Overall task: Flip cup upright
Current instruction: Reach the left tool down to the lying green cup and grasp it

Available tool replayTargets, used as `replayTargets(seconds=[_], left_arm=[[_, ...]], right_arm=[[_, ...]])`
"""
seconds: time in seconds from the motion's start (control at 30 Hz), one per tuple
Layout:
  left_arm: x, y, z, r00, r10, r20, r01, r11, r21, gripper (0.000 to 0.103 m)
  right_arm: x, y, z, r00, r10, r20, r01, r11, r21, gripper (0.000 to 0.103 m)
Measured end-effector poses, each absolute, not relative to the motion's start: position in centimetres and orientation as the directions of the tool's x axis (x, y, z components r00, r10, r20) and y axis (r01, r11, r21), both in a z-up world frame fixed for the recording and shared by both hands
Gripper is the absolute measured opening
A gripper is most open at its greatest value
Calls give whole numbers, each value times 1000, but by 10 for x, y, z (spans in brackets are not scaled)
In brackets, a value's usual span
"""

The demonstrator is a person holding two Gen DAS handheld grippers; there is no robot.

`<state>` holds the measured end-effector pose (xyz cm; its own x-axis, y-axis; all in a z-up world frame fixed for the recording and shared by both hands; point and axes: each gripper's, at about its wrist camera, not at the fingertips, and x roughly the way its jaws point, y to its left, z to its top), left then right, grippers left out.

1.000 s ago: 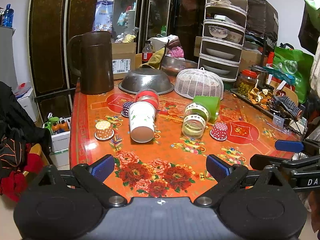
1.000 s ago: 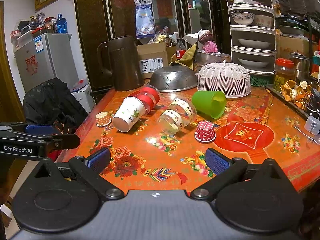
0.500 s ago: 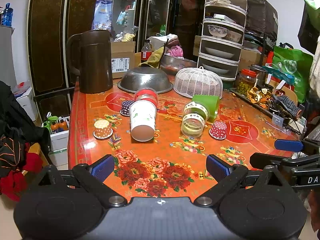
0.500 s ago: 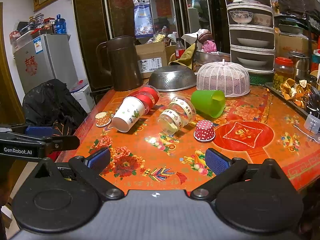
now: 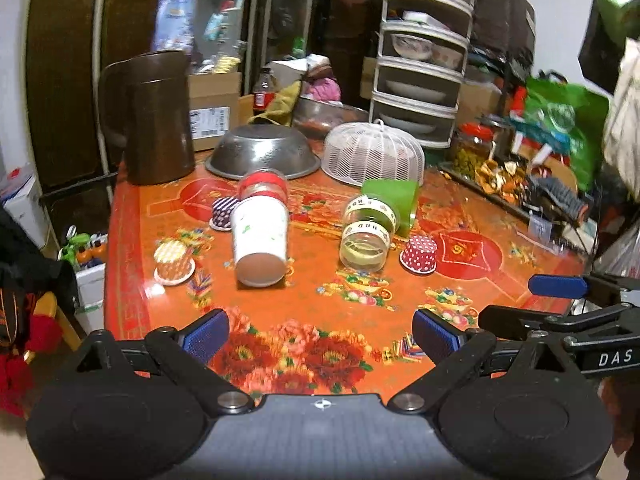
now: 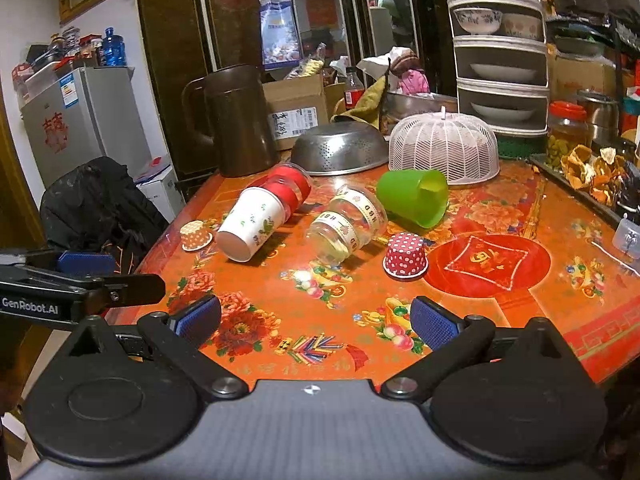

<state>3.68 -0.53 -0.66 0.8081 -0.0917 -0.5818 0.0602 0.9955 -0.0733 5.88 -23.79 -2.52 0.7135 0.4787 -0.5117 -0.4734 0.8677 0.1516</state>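
White paper cup point(image 5: 261, 242) is lying on its side just left of the glass jar point(image 5: 366, 240). Nothing is being held: left gripper point(image 5: 320, 330) and right gripper point(image 6: 316, 318) are spread apart. Judged: approach stage; reaching in is called for next.

Both tongs point(image 5: 320, 334) point(image 6: 316, 322) apparently agape — empty

Brown jug point(image 6: 240, 120) at 11 o'clock, steel colander point(image 6: 338, 148) & white mesh cover point(image 6: 444, 148) at 12, dish rack point(image 6: 500, 60) behind at 1.
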Motion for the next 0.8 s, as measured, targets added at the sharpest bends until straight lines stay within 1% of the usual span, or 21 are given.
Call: replayTargets(seconds=[0.03,0.07,0.17,0.23,0.27,0.3,0.37,0.4,0.5,0.57,0.63,0.8], left_arm=[[44,-7,-4,807,-95,-583,77,996,-55,99],[48,-7,0,805,-126,-579,91,992,-90,99],[64,-9,15,813,-169,-557,149,986,-80,99],[80,-14,27,825,-161,-541,190,982,-2,100],[91,-17,33,826,-157,-541,210,977,38,103],[102,-21,37,826,-150,-543,231,969,85,103],[129,-28,42,807,-152,-571,288,945,156,103],[143,-29,43,792,-159,-589,312,935,168,103],[185,-26,44,746,-183,-641,343,929,135,103],[208,-32,47,723,-221,-654,383,917,113,103],[230,-46,48,702,-242,-670,432,892,130,103],[285,-79,39,608,-289,-740,599,778,189,95]], right_arm=[[61,-239,-26,714,479,-511,-473,868,153,102],[64,-240,-26,715,478,-510,-469,869,157,102],[75,-245,-26,714,478,-511,-462,871,170,102],[84,-248,-26,715,476,-512,-455,873,176,102],[89,-250,-26,714,473,-515,-452,874,177,102],[93,-252,-27,716,469,-516,-447,877,176,102],[101,-256,-28,716,462,-523,-438,881,179,102],[105,-258,-29,714,461,-527,-436,882,181,102],[115,-262,-32,714,454,-533,-429,885,178,102],[122,-266,-34,709,456,-538,-424,885,191,102],[129,-271,-38,703,462,-541,-421,883,207,102],[142,-283,-44,690,461,-559,-410,884,223,102]])
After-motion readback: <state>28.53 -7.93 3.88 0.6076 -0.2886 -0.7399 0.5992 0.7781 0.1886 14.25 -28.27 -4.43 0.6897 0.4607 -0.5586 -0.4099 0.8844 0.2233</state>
